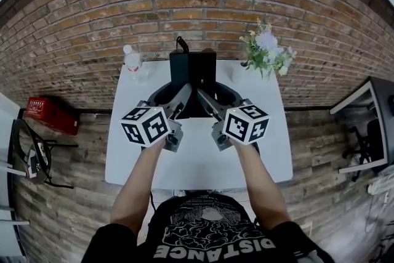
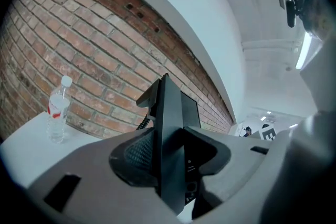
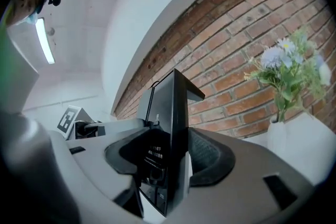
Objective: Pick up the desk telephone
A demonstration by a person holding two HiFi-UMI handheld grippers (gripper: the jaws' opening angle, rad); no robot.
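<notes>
The black desk telephone (image 1: 192, 71) hangs above the far part of the white table (image 1: 265, 157), gripped from both sides. My left gripper (image 1: 174, 97) is shut on its left edge, my right gripper (image 1: 213, 100) on its right edge. In the left gripper view the telephone (image 2: 170, 128) stands as a thin upright slab between the jaws of the left gripper (image 2: 169, 162), with its curled cord behind it. In the right gripper view the telephone (image 3: 170, 123) shows its underside label, clamped in the right gripper (image 3: 170, 168). Both grippers point level at the brick wall.
A clear water bottle (image 1: 131, 60) (image 2: 56, 110) stands at the table's far left corner. A white vase with flowers (image 1: 268, 49) (image 3: 291, 76) stands at the far right corner. A red box (image 1: 50, 114) lies on the floor to the left, and a desk with a chair (image 1: 369, 126) to the right.
</notes>
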